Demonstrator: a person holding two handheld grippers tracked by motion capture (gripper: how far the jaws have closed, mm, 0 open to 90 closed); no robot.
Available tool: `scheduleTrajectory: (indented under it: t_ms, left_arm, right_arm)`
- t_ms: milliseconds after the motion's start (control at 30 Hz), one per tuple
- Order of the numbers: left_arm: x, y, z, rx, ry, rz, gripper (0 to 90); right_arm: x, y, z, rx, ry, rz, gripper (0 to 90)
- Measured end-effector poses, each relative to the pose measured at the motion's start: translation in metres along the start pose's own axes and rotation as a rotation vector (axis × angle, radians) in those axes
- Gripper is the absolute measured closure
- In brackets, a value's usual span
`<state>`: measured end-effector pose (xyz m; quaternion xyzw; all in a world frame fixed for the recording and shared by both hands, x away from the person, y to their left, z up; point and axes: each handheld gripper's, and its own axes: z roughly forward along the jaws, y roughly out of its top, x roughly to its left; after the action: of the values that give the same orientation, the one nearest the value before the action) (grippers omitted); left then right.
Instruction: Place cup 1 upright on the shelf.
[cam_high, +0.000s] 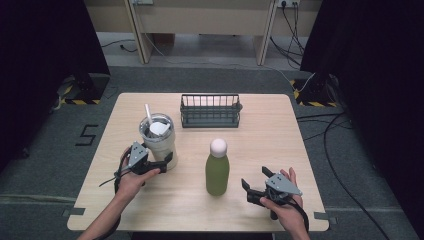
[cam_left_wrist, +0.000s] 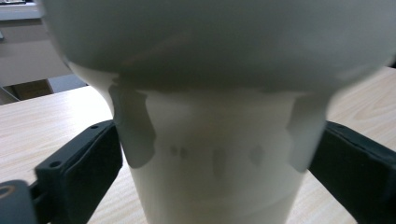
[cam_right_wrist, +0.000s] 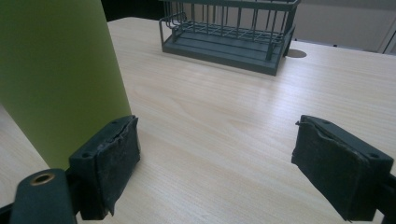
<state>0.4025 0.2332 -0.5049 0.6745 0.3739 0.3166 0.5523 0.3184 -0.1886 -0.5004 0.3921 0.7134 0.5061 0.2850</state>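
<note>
Nearest the person, the right gripper (cam_high: 254, 189) rests low over the table (cam_high: 280, 150), just right of the green bottle (cam_high: 217, 172). In the right gripper view its jaws stand apart with bare wood between them; the bottle (cam_right_wrist: 60, 79) lies beside the left pad (cam_right_wrist: 114, 158), outside the gap. This gripper holds nothing.

The left gripper (cam_high: 162, 161) sits at the lower body of the tumbler (cam_high: 159, 141). In the left gripper view the tumbler (cam_left_wrist: 215, 182) stands between the two jaws, one on each side of the narrow base below the wider upper section. The pads (cam_left_wrist: 95, 170) lie at or very near the wall; whether they press on it cannot be told, so the grip is unconfirmed.

The tumbler stands upright on the left half of the table with a lid and a white straw (cam_high: 148, 115). The bottle stands upright near the centre, apart from the tumbler. The wire rack (cam_high: 210, 111) sits at the far side, behind both.

Probable faults:
- Slip. The tumbler's base narrows downward and looks smooth; a light grip may let it slide through the pads on lifting.
- Tipping. The grip is low and the mass sits above it; a quick lift or swing may tilt the tumbler and spill the contents.
- Collision. A careless sideways carry may knock over the bottle, or catch the straw on the rack's rim.
</note>
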Motion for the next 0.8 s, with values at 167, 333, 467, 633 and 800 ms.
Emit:
scheduleTrajectory:
  t_ms: [167, 333, 467, 633, 800]
  left_arm:
    - [0.0002, -0.0017, 0.0022, -0.011, -0.006, -0.004, 9.6]
    - [0.0023, -0.0013, 0.0019, -0.009, -0.021, -0.007, 10.2]
    - [0.0028, -0.0003, 0.0015, -0.005, -0.025, -0.005, 10.3]
    - [0.0032, 0.0023, 0.0013, 0.008, -0.032, 0.001, 10.4]
    - [0.0022, 0.0035, 0.0015, 0.010, -0.037, 0.013, 10.4]
  right_arm:
    - [0.0003, -0.0007, 0.0002, 0.001, 0.002, 0.003, 14.6]
    - [-0.0002, -0.0020, 0.0016, 0.008, -0.001, 0.005, 14.6]
    - [0.0004, -0.0023, 0.0027, 0.010, 0.000, 0.004, 14.6]
    - [-0.0001, -0.0027, 0.0025, 0.010, -0.003, 0.006, 14.7]
    - [-0.0013, -0.0029, 0.0019, 0.010, -0.006, 0.008, 14.7]
